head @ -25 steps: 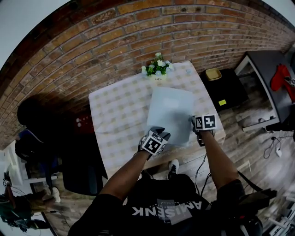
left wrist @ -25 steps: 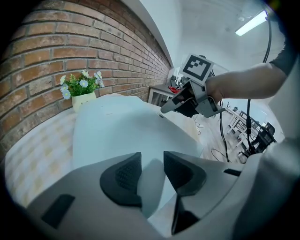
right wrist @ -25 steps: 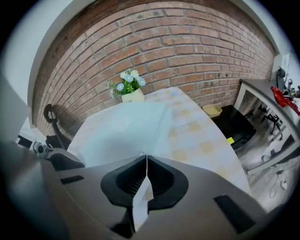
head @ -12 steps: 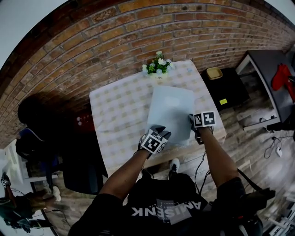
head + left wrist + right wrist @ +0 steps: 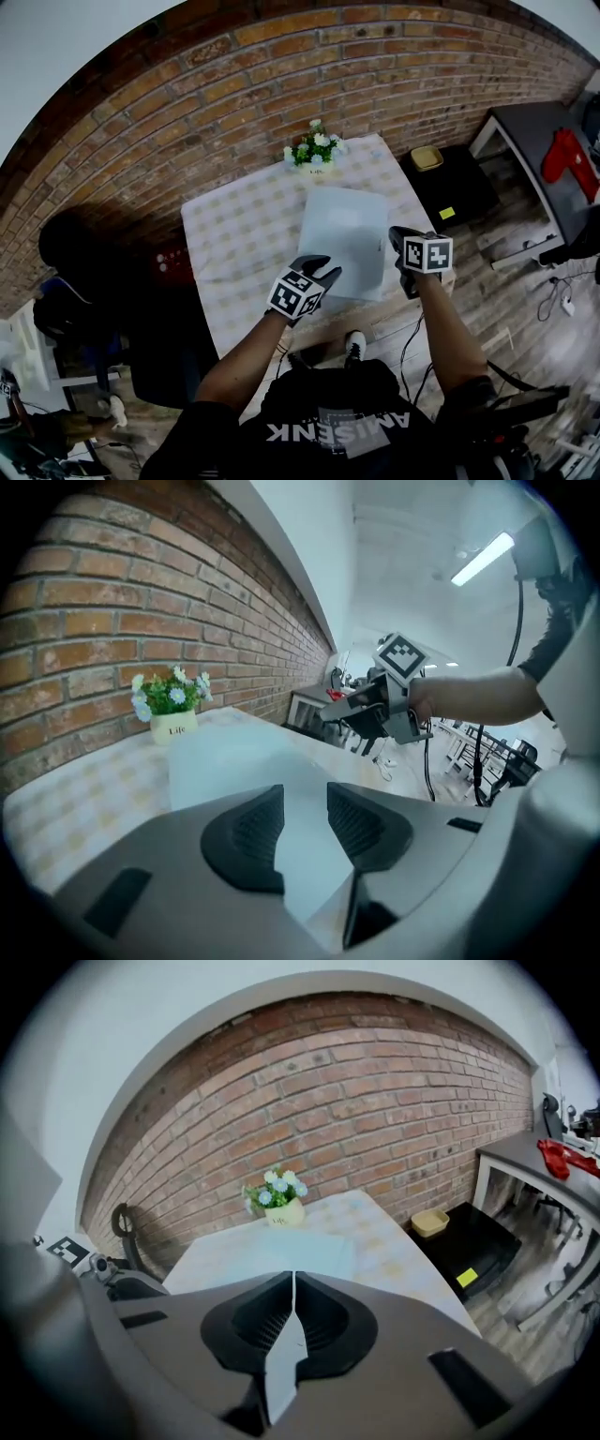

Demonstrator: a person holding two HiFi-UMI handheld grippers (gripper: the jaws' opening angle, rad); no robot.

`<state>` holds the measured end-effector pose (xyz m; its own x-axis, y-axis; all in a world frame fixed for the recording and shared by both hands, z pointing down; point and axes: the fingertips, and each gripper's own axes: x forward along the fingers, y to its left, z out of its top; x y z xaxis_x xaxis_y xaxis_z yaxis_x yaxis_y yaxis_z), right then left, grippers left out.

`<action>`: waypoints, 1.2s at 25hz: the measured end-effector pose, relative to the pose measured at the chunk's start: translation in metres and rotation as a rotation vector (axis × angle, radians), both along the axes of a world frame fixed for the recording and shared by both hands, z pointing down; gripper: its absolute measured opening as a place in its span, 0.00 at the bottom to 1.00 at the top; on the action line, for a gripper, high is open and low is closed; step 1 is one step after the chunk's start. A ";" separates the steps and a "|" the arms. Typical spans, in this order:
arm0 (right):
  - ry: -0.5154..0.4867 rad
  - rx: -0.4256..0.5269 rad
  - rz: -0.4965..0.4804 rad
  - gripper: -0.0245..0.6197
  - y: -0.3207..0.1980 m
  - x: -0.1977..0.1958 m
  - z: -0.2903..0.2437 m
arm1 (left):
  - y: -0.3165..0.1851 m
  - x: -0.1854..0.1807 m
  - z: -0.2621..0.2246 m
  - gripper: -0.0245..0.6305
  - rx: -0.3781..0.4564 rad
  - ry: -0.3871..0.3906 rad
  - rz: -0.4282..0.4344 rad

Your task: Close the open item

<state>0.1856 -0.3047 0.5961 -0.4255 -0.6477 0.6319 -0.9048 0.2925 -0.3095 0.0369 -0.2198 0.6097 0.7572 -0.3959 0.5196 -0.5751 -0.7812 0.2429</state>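
1. Slack is showing on the left: the left gripper [image 5: 323, 270] is hovering at the near-left corner of the pale folder [image 5: 345, 239], jaws apart and gripping nothing. The folder, lying on the table [image 5: 234, 234], may be free to slide (the cloth looks smooth).
2. Rightward, the right gripper [image 5: 403, 239] is pinching the thin cover edge; tugging hard is risking a crease or a slip.

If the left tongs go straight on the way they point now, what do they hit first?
Most likely the flat pale item, lying just ahead of the open left tongs; depth is hard to judge.
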 end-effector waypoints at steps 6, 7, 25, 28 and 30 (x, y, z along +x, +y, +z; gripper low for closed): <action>-0.059 0.154 0.001 0.10 0.012 0.004 -0.064 | -0.018 -0.017 -0.072 0.27 0.138 0.134 -0.078; -0.068 0.173 0.009 0.10 0.014 0.007 -0.074 | -0.020 -0.021 -0.086 0.27 0.159 0.169 -0.093; -0.056 0.559 -0.009 0.10 0.065 -0.001 -0.245 | -0.036 -0.082 -0.262 0.12 0.484 0.309 -0.280; -0.056 0.582 -0.014 0.10 0.071 -0.007 -0.258 | -0.036 -0.093 -0.273 0.07 0.513 0.299 -0.306; -0.059 0.599 -0.002 0.10 0.075 -0.009 -0.266 | -0.035 -0.100 -0.278 0.06 0.525 0.298 -0.322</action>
<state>0.1766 -0.2296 0.3306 -0.4507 -0.8828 0.1327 -0.8902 0.4334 -0.1404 -0.0627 -0.2550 0.3316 0.6401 -0.7681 -0.0152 -0.7661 -0.6397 0.0628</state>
